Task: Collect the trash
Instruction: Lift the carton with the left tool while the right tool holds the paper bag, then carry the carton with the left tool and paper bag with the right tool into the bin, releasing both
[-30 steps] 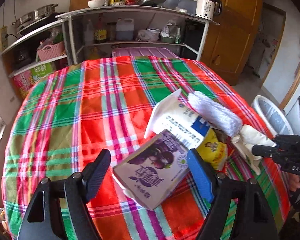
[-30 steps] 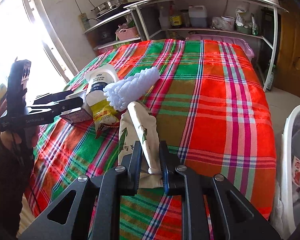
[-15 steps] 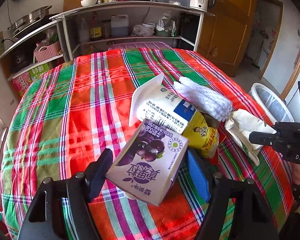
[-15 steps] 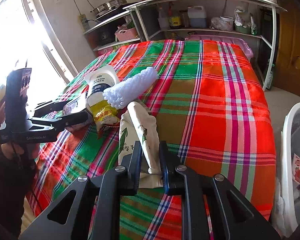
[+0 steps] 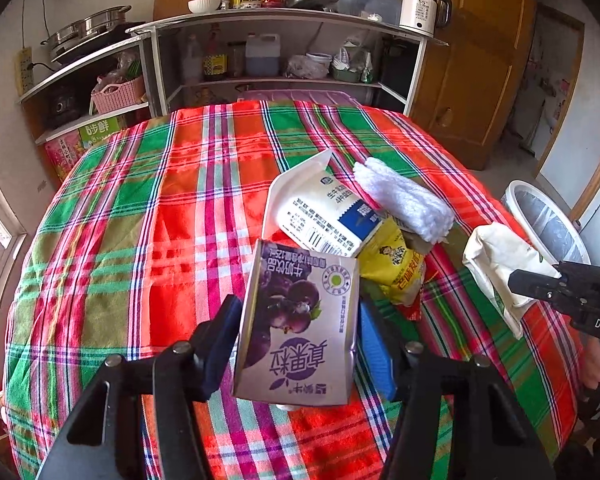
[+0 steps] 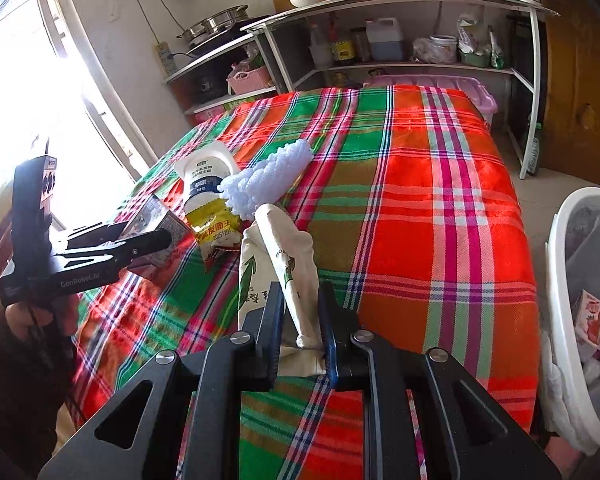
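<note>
My left gripper is shut on a purple drink carton and holds it lifted off the plaid tablecloth; the gripper also shows in the right wrist view. My right gripper is shut on a crumpled white paper bag with green print, also seen in the left wrist view. On the cloth lie a white milk pouch, a yellow snack wrapper and a white fluffy towel roll.
A white bin with trash inside stands on the floor right of the table; it also shows in the left wrist view. Metal shelves with bottles and pots stand behind the table. A wooden door is at the back right.
My left gripper closed on the purple carton and raised it, tipping it upright. The right gripper kept hold of the paper bag and lifted it slightly.
</note>
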Motion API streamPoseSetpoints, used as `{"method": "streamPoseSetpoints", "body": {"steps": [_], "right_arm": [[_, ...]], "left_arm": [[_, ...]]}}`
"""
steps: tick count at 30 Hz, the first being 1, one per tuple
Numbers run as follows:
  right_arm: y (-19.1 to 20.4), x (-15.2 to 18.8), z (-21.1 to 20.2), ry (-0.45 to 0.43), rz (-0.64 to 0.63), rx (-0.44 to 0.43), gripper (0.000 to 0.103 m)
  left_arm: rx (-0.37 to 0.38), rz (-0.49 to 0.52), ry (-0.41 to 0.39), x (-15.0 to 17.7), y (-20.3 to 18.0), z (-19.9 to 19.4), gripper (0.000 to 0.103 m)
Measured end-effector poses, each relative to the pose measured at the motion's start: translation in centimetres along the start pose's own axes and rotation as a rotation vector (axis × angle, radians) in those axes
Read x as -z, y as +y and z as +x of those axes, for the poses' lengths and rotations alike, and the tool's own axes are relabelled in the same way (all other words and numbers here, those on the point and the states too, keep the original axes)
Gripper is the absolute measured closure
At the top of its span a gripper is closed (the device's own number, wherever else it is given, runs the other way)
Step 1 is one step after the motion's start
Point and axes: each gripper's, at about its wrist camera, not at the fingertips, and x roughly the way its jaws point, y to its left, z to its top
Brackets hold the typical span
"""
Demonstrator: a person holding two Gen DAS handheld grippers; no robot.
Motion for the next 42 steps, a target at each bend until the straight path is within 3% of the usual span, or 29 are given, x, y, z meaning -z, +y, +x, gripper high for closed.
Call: {"method": "streamPoseSetpoints", "body": {"steps": [11,22,42], "right_arm": [[-1.3,0.8,-3.4,-0.064,0.046,-0.004,0.085],[-4.6,1.9,-7.8,-0.139,0.111,0.034,0.085],[-14.4,4.0,-16.0,-0.243,0.275,0.222,0.085]], "left_arm": [[0.029,0.003,-0.059,-0.1,-3.3,-3.2,0.044],[0.072,0.049,-0.083,-0.8,-8.7,-3.9,0.045],[0.336,0.186,-0.077,-5.6,-24.0,-0.2,0.045]]}}
